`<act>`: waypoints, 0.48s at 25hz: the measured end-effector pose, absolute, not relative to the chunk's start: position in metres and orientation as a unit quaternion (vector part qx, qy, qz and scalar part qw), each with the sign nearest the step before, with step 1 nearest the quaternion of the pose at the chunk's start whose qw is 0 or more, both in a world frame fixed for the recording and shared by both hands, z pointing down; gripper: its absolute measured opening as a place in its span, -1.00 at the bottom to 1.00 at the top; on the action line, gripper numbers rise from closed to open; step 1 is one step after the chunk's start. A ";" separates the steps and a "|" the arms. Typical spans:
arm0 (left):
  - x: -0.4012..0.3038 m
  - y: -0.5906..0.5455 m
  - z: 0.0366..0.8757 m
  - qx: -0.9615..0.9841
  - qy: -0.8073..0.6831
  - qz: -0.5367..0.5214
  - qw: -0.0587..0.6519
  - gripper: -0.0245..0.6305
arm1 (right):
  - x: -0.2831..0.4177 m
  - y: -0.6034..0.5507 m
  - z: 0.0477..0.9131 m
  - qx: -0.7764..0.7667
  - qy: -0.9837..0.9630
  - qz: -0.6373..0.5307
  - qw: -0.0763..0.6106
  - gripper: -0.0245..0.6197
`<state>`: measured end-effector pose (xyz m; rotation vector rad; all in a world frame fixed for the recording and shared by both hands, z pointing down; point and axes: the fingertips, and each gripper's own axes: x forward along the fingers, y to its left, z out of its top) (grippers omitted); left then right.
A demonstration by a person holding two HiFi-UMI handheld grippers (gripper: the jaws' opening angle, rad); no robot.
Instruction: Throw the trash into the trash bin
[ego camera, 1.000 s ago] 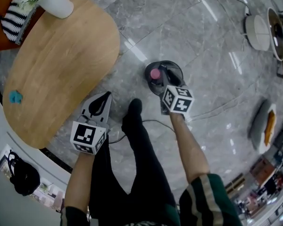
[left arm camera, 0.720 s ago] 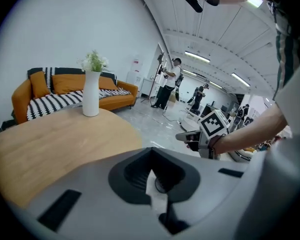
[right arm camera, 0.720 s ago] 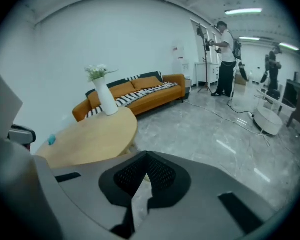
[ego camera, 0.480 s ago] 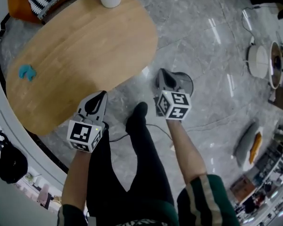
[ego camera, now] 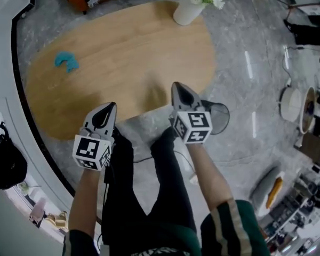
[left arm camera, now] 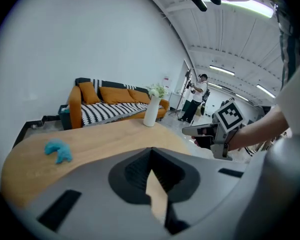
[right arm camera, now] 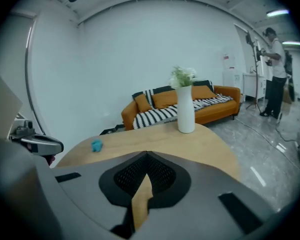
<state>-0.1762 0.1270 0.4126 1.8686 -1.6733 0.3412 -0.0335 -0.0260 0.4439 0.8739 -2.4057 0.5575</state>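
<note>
Trash (ego camera: 67,61) lies on the wooden table (ego camera: 133,41), well apart from both grippers. The left gripper (ego camera: 109,108) and right gripper (ego camera: 177,86) are held side by side on outstretched forearms, pointing toward the table. Each has its jaws pressed together on nothing. The trash is a small, crumpled blue wad.

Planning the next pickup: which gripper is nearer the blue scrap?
The left gripper: the blue scrap lies left on the table, farther from the right gripper.
</note>
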 end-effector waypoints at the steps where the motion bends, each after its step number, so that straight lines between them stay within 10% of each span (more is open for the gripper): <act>1: -0.190 0.134 0.412 0.699 -0.637 0.126 0.300 -0.93 | -0.050 -0.020 0.441 0.314 -0.891 0.201 0.259 -0.93; 12: -0.297 0.207 0.421 0.641 -0.695 0.097 0.311 -0.93 | -0.193 0.042 0.440 0.212 -0.924 0.169 0.269 -0.93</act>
